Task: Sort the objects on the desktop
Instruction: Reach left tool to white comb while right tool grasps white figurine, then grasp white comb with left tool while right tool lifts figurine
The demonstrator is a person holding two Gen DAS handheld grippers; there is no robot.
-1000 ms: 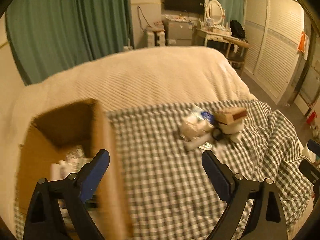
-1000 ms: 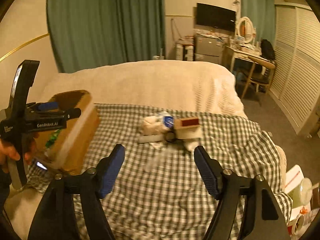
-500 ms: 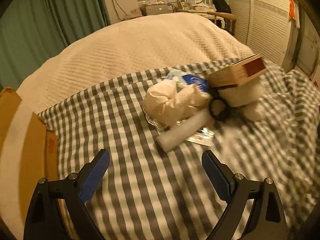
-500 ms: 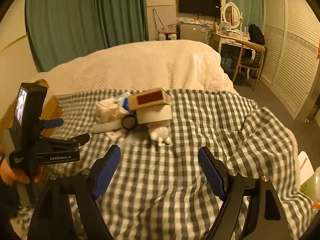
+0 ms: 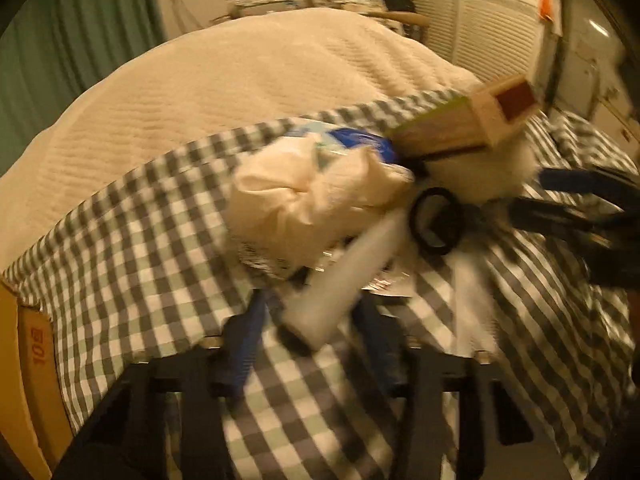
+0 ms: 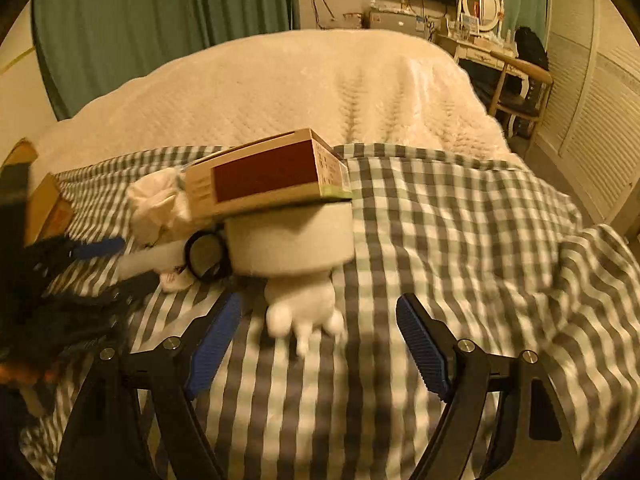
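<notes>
A pile of objects lies on the checked cloth [image 5: 132,264]. It holds a white tube [image 5: 344,276], a crumpled white bag [image 5: 308,196], a black ring [image 5: 436,220], a tan box with a red face [image 6: 260,172], a white round container [image 6: 288,240] under the box, and a small white plush [image 6: 304,312]. My left gripper [image 5: 312,328] has its fingers close around the near end of the white tube; the view is blurred. My right gripper [image 6: 318,344] is open just in front of the plush. It also shows in the left wrist view [image 5: 576,200].
A cardboard box [image 5: 24,360] stands at the left edge of the cloth. A cream bedspread [image 6: 304,84] covers the bed behind. A chair [image 6: 516,80], a dresser and louvred wardrobe doors stand at the right.
Both grippers have moved forward to the pile. My left gripper's fingers have narrowed from wide open to around the white tube. My right gripper has stayed open.
</notes>
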